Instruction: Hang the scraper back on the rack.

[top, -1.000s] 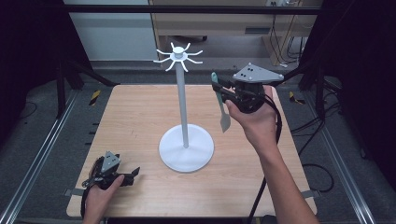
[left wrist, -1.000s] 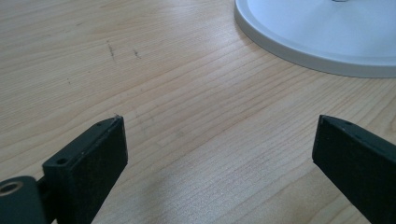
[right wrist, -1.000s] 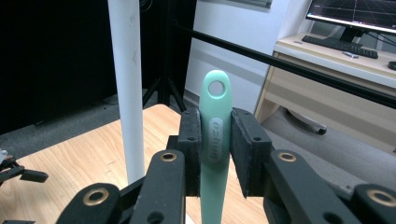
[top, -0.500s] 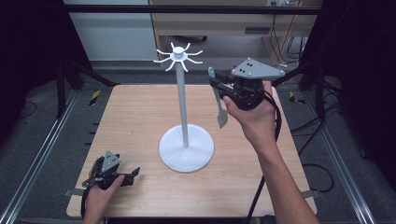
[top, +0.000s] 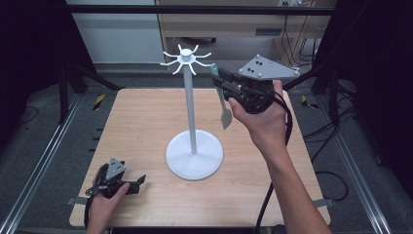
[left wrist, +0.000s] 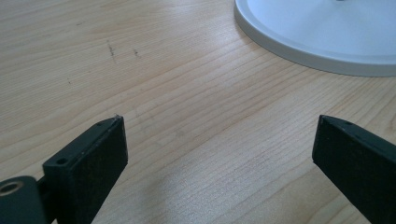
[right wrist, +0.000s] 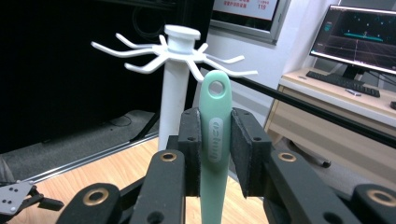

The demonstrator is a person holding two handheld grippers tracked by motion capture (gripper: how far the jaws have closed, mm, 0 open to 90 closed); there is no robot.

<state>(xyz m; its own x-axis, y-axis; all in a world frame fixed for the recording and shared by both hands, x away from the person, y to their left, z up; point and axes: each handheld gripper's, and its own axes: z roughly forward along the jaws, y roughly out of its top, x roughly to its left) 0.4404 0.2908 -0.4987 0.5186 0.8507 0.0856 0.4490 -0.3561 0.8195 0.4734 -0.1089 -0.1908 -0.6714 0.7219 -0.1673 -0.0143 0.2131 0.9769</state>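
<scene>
A white stand [top: 190, 112] with a round base [top: 195, 157] and a crown of hooks [top: 186, 58] rises from the middle of the wooden table [top: 146, 122]. My right gripper [top: 221, 84] hovers just right of the hooks, shut on a pale green utensil [top: 225, 116] that hangs blade down. In the right gripper view the pads [right wrist: 191, 140] clamp the utensil's handle [right wrist: 215, 121], and its hanging hole sits just below a hook of the stand [right wrist: 175, 70]. My left gripper [top: 137, 184] rests on the table at the front left, open with nothing between its jaws [left wrist: 219, 140].
Metal rails [top: 44, 161] run along both sides of the table. A cabinet [top: 219, 24] stands behind the table. A desk with a monitor [right wrist: 357, 35] is visible past the stand. The base's rim [left wrist: 299, 51] lies just ahead of the left gripper.
My right gripper has risen with the green utensil, bringing the handle's top closer to the hooks. The left gripper has stayed in place.
</scene>
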